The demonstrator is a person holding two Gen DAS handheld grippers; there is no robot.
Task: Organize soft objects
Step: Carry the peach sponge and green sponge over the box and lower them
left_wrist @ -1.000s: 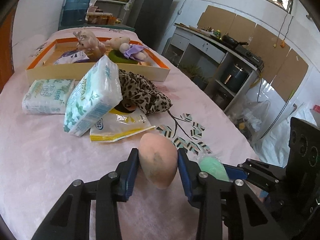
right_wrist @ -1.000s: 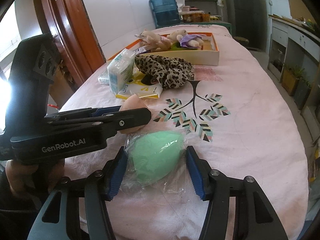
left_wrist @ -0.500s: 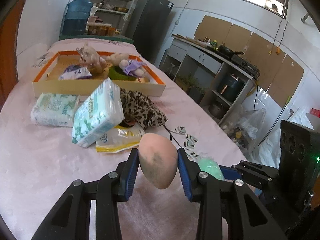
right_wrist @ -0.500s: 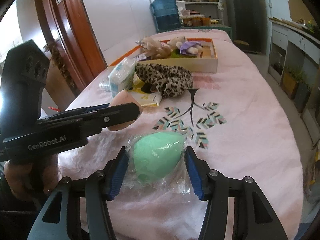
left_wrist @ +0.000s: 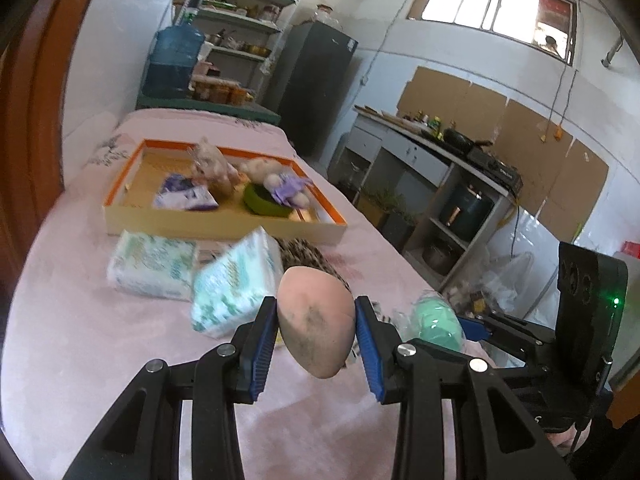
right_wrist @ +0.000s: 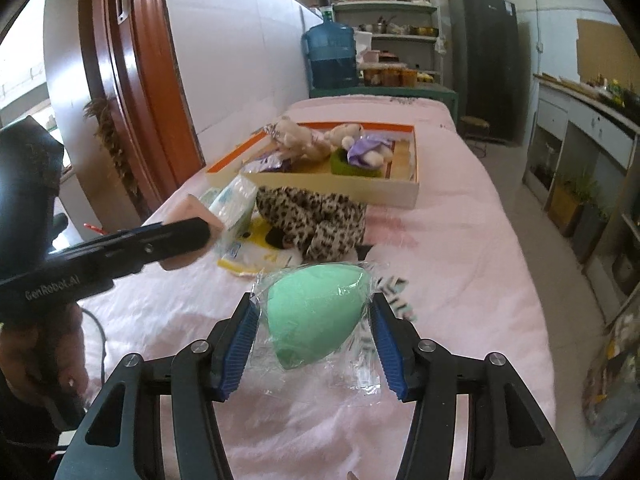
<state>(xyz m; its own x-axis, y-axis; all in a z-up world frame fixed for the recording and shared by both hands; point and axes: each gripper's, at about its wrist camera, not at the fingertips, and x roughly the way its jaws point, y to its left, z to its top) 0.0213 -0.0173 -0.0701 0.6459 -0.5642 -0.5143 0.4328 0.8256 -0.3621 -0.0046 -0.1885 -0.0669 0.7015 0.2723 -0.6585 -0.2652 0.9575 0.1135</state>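
- Filling most of both views, a table draped in a pink cloth (right_wrist: 460, 240) runs toward green shelves (right_wrist: 384, 4), a blue water jug (right_wrist: 330, 56) and a dark refrigerator (left_wrist: 316, 88) at the far wall; a kitchen counter (left_wrist: 432, 148) lines one side, a reddish wooden door frame (right_wrist: 132, 92) the other.
- An orange-rimmed tray (left_wrist: 224, 224) sits at the table's far end, holding plush toys (left_wrist: 276, 180) and a small packet.
- Just before the tray lie two tissue packs (left_wrist: 236, 284), a leopard-print cloth (right_wrist: 316, 216) and a yellow-edged pouch.
- The left gripper (left_wrist: 316, 332) clamps a peach makeup sponge (left_wrist: 316, 324), smudged dark, above the cloth.
- The right gripper (right_wrist: 312, 328) grasps a green sponge (right_wrist: 316, 312) in clear wrap, clear of the table, beside the left tool.
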